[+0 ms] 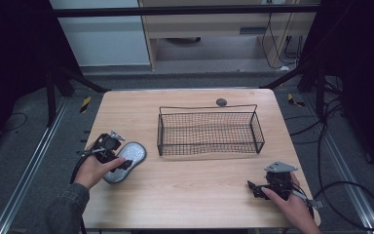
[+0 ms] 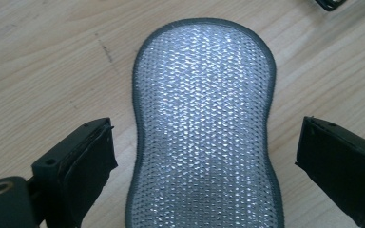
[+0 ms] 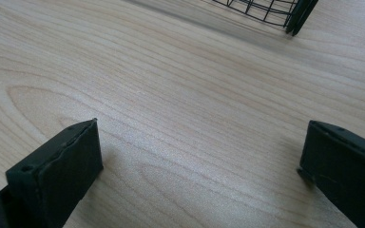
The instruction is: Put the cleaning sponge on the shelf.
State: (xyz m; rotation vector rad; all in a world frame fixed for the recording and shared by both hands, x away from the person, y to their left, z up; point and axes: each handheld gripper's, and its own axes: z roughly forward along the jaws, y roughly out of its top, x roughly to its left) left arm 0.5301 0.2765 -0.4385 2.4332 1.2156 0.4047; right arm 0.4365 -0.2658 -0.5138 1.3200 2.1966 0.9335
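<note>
Now: left gripper straddles sponge, nothing gripped yet

Seen from above, a wood table (image 1: 190, 195) holds a silver mesh sponge (image 1: 126, 161) at front left & an empty wire basket (image 1: 209, 131) near the middle, well apart from it. Left gripper (image 1: 119, 163) sits over the sponge. In its own view the sponge (image 2: 204, 128) lies flat btwn the two black jaws, w/ a gap each side: jaws stand wide, pads not touching, nothing held. Right gripper (image 1: 255, 187) rests at front right; its jaws also stand wide over bare wood, holding nothing, w/ a basket corner (image 3: 285, 14) farther off.

Risks, as a judgement:
- Sponge is flat & soft, so closing jaws may only squash or fold its edges, or skid it along the smooth wood.
- A grip on the near end alone would likely let the far end droop & catch the basket rim on the way in.
- Jaw tips may scrape the table if pushed too low.

Count: 1 sponge, 1 basket, 2 grippers, 1 table. Also 1 small dark round thing (image 1: 221, 102) at the far edge, possibly a cable port; too small to tell.
</note>
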